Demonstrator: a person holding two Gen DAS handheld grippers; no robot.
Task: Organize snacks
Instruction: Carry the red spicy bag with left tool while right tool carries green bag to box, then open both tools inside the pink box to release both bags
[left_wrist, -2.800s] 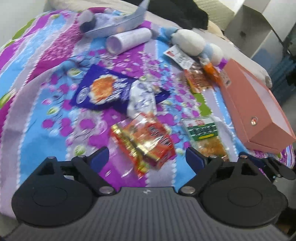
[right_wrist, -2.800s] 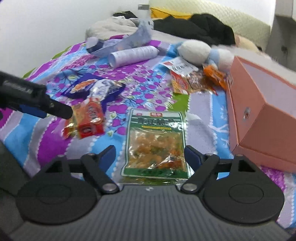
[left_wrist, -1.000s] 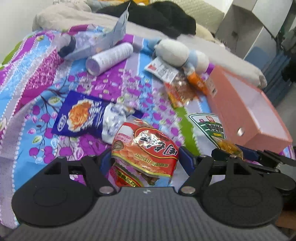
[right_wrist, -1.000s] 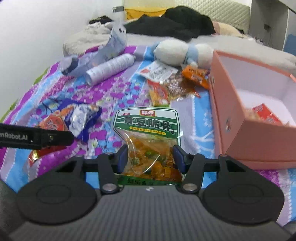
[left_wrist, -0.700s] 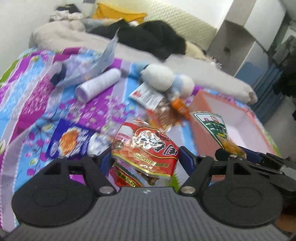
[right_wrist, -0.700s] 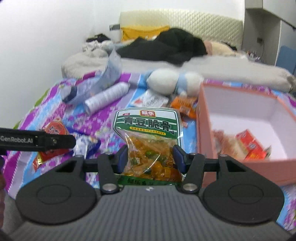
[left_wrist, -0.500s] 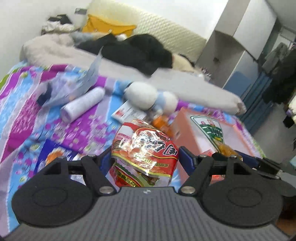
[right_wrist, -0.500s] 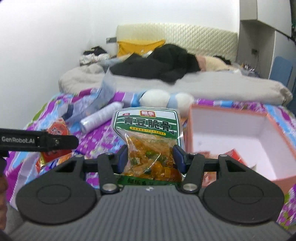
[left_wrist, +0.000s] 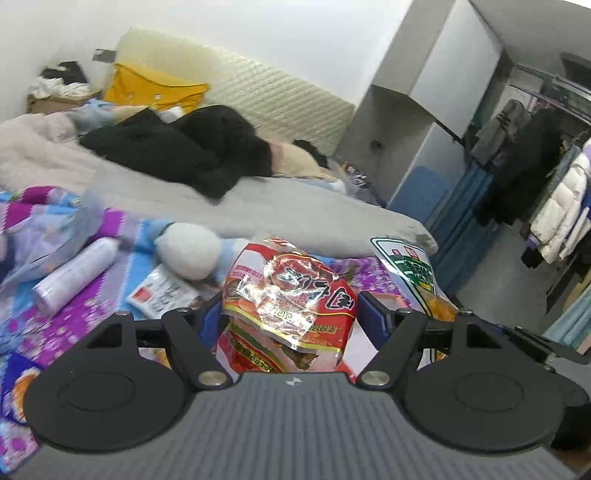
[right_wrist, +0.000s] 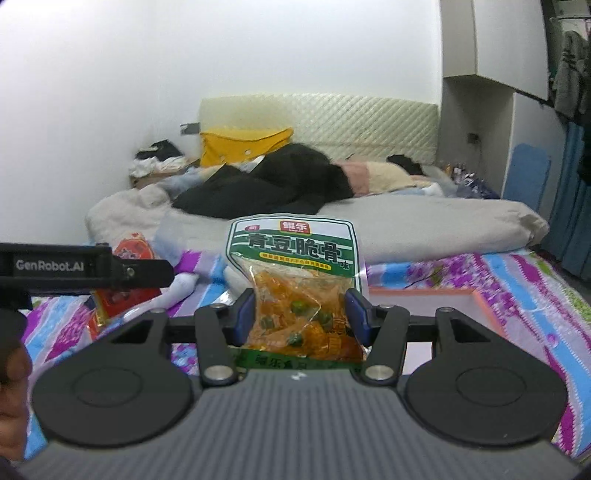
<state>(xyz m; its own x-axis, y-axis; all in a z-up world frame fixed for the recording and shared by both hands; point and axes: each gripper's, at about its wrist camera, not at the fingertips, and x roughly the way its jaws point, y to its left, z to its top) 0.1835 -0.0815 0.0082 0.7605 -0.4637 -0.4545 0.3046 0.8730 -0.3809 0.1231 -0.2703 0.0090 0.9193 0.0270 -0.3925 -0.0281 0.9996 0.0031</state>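
1. Left gripper: jaws set fairly wide and clamped on a red snack packet, blue pads pressing both its sides. The packet stands upright between the fingers, lifted clear of the bedspread.
2. Right gripper: jaws at a middling width, closed on a green-topped snack bag. The pads pinch the clear lower half with orange and green pieces; the printed header rises above the fingers.
3. From the left wrist view, the green-topped bag shows off to the right, beside the red packet but not touching it.
4. From the right wrist view, the left gripper's black finger crosses at the left with the red packet behind it.
5. The pink box lies on the bedspread, just behind and to the right of the green-topped bag; only its rim shows.
6. Lying on the bedspread: a white tube, a white plush toy, a white packet.
7. Farther back: grey blanket, black clothing, yellow cushion.
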